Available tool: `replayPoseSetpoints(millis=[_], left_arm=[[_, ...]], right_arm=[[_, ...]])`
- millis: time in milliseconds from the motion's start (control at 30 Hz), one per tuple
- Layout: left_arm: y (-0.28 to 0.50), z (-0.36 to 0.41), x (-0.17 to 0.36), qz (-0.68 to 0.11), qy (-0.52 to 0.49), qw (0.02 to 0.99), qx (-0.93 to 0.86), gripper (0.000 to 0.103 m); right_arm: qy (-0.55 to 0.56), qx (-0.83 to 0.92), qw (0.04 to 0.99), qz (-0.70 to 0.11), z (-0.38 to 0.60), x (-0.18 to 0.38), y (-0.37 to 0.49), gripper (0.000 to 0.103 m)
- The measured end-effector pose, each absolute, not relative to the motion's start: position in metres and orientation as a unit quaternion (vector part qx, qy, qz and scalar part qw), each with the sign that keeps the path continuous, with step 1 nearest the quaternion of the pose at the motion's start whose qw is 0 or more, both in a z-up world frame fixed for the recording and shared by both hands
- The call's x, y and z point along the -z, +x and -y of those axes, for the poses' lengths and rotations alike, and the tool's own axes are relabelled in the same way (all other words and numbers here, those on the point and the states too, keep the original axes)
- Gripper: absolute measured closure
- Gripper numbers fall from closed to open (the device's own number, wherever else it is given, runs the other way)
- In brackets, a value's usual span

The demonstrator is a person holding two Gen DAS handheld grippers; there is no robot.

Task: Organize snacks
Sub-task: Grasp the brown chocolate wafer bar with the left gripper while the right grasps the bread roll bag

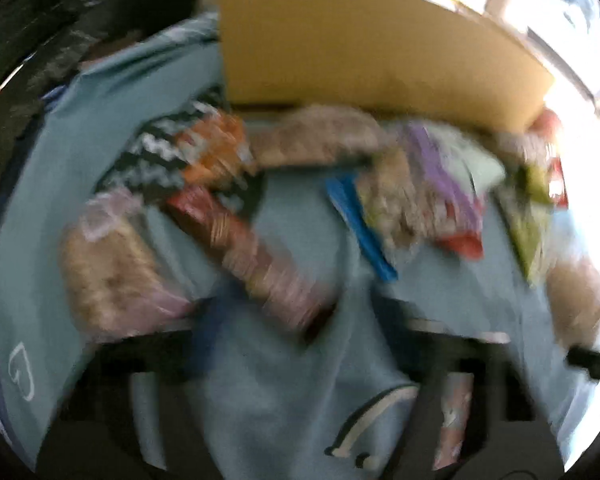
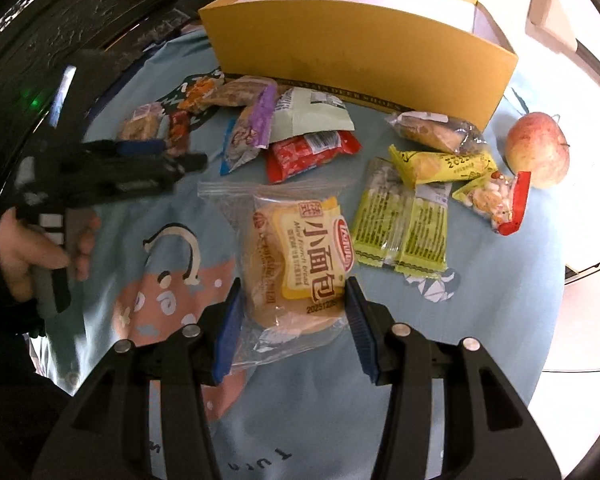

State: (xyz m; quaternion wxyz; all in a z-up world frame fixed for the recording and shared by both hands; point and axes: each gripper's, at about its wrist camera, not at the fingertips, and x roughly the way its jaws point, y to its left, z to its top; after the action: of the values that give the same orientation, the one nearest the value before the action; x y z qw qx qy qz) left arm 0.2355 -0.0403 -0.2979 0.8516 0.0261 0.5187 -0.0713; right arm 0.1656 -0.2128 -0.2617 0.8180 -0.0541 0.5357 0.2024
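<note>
Several snack packets lie on a light blue cloth [image 2: 140,208] in front of a yellow cardboard box [image 2: 356,52]. My right gripper [image 2: 294,320] is open, its blue pads [image 2: 230,332] on either side of a small bread pack [image 2: 300,256] in a clear bag, not closed on it. My left gripper [image 2: 188,160] shows in the right wrist view at the left, hovering near a red packet [image 2: 178,128] and a biscuit pack [image 2: 138,128]. The left wrist view is badly blurred; its fingers [image 1: 204,332] look apart, with a red packet [image 1: 252,256] ahead.
An apple [image 2: 538,154] lies at the right of the cloth. Yellow-green packets [image 2: 404,224], a purple packet [image 2: 256,124], a red packet [image 2: 312,152] and a nut pouch [image 2: 496,200] are spread mid-cloth. A dark carved cabinet [image 2: 80,8] stands behind at the left.
</note>
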Motion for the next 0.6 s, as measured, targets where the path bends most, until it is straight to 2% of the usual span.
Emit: replayPoseSetpoints(millis=[33, 67, 100, 500, 567, 600], left_arm=[[0.233, 0.043, 0.299, -0.517, 0.033, 0.851, 0.084, 0.088], [0.230, 0.044, 0.300, -0.519, 0.029, 0.849, 0.098, 0.102], [0.227, 0.042, 0.300, -0.523, 0.014, 0.845, 0.114, 0.103], [0.219, -0.001, 0.289, -0.508, -0.063, 0.852, 0.108, 0.102], [0.224, 0.000, 0.287, -0.512, -0.063, 0.852, 0.091, 0.092], [0.227, 0.000, 0.288, -0.514, -0.073, 0.851, 0.082, 0.068]], right_arm=[[-0.051, -0.198, 0.819, -0.536, 0.215, 0.261, 0.164, 0.053], [-0.047, -0.195, 0.820, -0.536, 0.218, 0.261, 0.164, 0.053], [-0.044, -0.194, 0.820, -0.536, 0.220, 0.261, 0.164, 0.053], [-0.035, -0.199, 0.816, -0.542, 0.217, 0.265, 0.156, 0.053], [-0.037, -0.199, 0.817, -0.540, 0.216, 0.263, 0.156, 0.053], [-0.037, -0.198, 0.818, -0.539, 0.217, 0.262, 0.155, 0.053]])
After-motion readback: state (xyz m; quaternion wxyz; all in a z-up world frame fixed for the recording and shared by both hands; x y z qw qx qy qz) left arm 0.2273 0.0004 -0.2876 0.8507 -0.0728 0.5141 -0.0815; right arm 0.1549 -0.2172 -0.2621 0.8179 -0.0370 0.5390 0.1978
